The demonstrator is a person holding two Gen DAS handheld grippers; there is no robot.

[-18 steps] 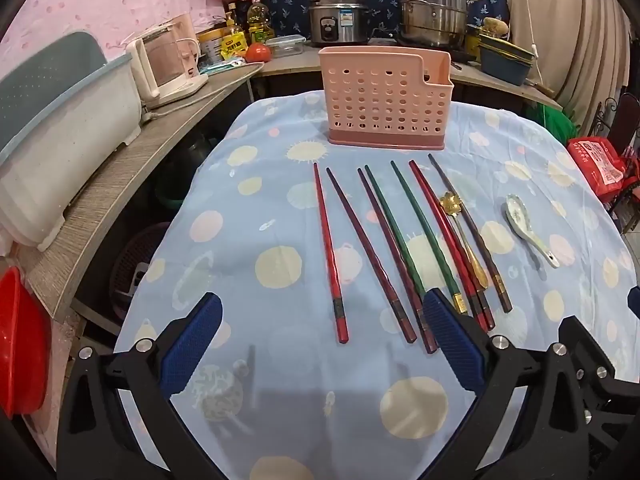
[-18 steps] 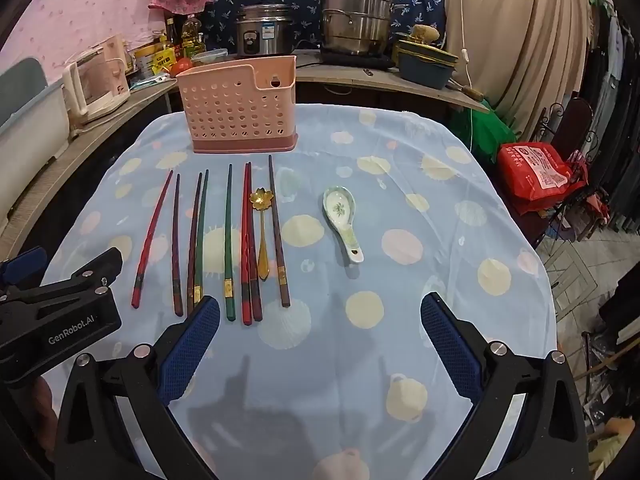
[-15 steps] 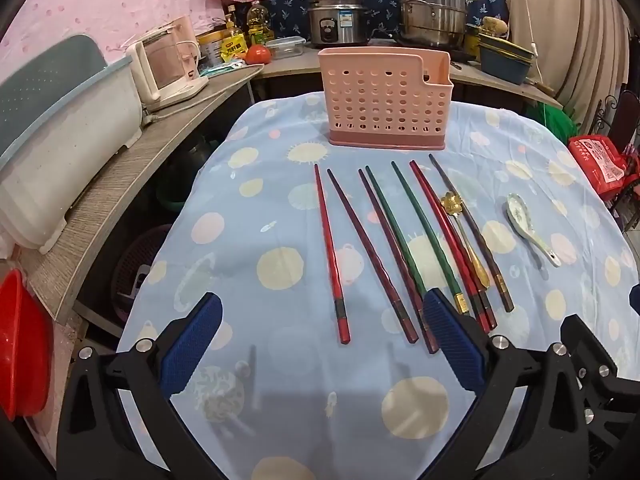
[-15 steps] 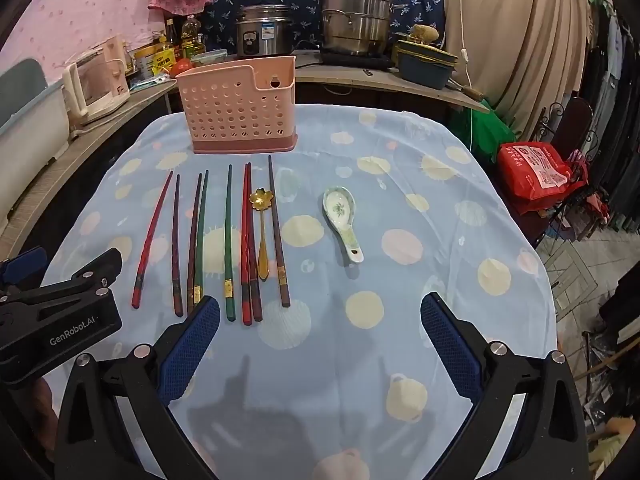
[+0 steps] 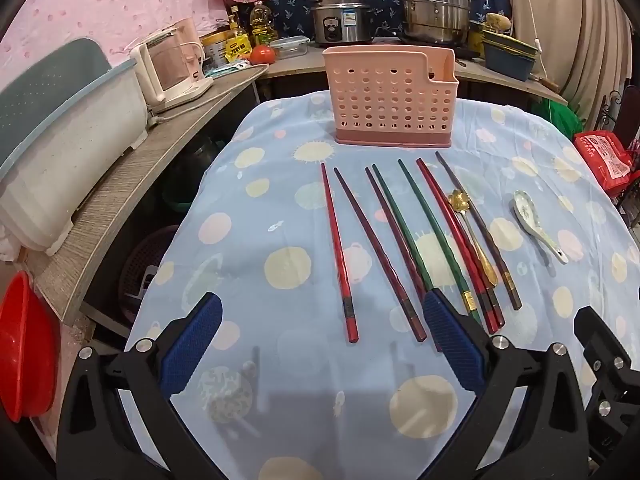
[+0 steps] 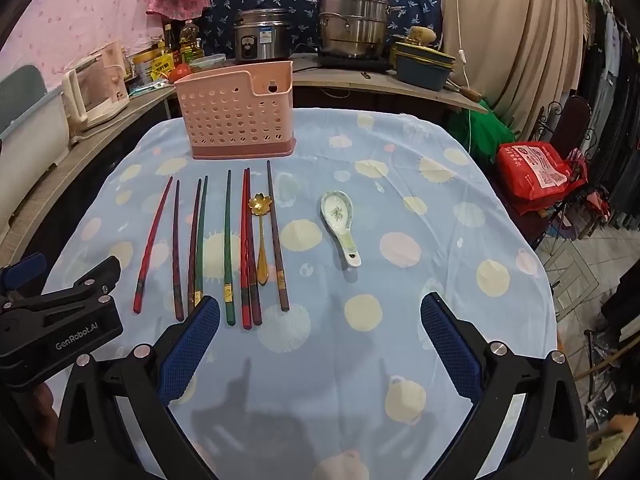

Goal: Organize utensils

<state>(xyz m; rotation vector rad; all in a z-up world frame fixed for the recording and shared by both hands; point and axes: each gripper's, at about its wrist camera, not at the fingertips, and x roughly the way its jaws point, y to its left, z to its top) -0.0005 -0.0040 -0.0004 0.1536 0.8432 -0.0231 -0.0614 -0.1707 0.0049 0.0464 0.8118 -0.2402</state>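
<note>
A pink perforated utensil holder stands at the table's far side. Several red, dark and green chopsticks lie side by side in front of it. A gold flower spoon lies among them. A white ceramic spoon lies to their right. My left gripper is open and empty just short of the chopsticks' near ends. My right gripper is open and empty, near the table's front, short of the ceramic spoon.
The table has a blue dotted cloth. A counter runs along the left with a white bin and kettle. A rice cooker and steel pot stand behind. A red bag sits on the right.
Both grippers stay open. The left view has shifted very slightly; nothing on the table has moved.
</note>
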